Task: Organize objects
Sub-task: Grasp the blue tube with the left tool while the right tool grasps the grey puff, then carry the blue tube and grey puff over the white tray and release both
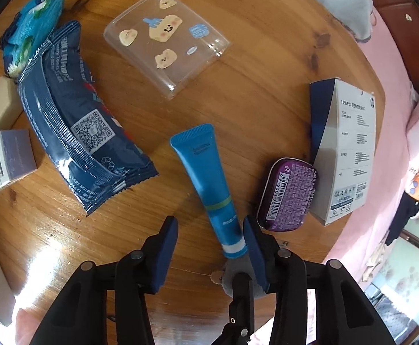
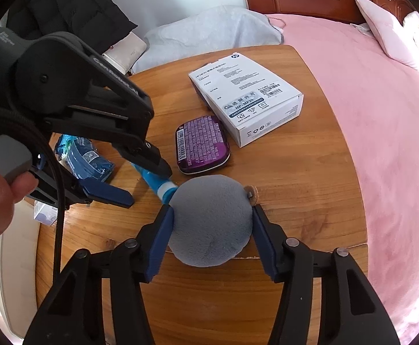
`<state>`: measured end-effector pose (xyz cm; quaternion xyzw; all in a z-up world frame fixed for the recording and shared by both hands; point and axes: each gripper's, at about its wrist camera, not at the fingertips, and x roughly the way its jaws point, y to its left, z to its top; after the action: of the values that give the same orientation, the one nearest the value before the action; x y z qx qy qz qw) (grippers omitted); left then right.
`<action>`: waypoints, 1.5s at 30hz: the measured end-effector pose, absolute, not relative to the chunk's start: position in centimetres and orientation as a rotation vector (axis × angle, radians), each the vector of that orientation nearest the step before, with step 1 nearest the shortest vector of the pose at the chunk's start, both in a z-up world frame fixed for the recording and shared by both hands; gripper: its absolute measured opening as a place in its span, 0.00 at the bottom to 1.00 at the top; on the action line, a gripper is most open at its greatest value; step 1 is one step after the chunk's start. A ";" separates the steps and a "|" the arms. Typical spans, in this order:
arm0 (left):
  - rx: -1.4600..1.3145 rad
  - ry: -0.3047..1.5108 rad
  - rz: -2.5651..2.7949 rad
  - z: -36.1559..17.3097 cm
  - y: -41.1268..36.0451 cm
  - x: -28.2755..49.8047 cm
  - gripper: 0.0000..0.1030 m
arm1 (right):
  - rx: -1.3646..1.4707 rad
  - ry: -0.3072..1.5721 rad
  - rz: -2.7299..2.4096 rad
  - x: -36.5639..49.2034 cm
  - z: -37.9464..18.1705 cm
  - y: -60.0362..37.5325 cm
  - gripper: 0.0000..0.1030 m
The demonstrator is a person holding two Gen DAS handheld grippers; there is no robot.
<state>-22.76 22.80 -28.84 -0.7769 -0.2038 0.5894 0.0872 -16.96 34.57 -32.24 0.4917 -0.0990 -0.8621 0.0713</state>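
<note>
A blue tube point(image 1: 206, 172) lies on the round wooden table point(image 1: 267, 92), cap end toward me. My left gripper point(image 1: 210, 227) straddles that cap end: the right finger rests by the tube and the left finger stands well clear, so it is open. The right wrist view shows the same left gripper point(image 2: 143, 182) over the tube point(image 2: 163, 187). A grey plush ball point(image 2: 212, 221) with a small tan tab sits near the table's front. My right gripper point(image 2: 212, 218) has both pads against its sides.
A purple tin point(image 2: 202, 143) and a white HP box point(image 2: 246, 97) lie just right of the tube. A dark blue snack packet point(image 1: 77, 132), a floral pouch point(image 1: 31, 28), a sticker-covered clear box point(image 1: 166, 40) and a small lilac box point(image 1: 5, 158) sit left and beyond. A pink bed point(image 2: 382, 143) borders the table.
</note>
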 end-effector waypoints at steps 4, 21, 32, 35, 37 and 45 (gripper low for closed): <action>-2.317 -0.551 1.772 -28.5 23.4 -22.8 0.25 | 1.474 -0.302 -2.590 -17.2 -32.2 34.6 0.50; -2.187 -0.389 1.816 -26.1 23.0 -19.9 0.18 | 1.401 -0.493 -2.559 -15.6 -31.7 35.5 0.27; -2.031 -0.424 1.782 -19.4 18.7 -16.2 0.18 | 1.232 -0.452 -2.617 -11.7 -25.1 33.2 0.27; -1.981 -0.452 1.786 -17.6 15.5 -15.6 0.18 | 1.185 -0.395 -2.624 -10.0 -22.9 31.6 0.27; -1.949 -0.470 1.789 -17.2 12.5 -14.8 0.18 | 1.156 -0.372 -2.632 -8.9 -21.5 30.5 0.27; -1.811 -0.555 1.839 -12.8 2.9 -11.7 0.18 | 1.017 -0.295 -2.659 -3.5 -15.3 24.5 0.27</action>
<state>-11.73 2.94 -12.79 -0.6645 -0.2038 0.6747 0.2482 -3.51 24.51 -15.34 0.3519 -0.1022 -0.9199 0.1394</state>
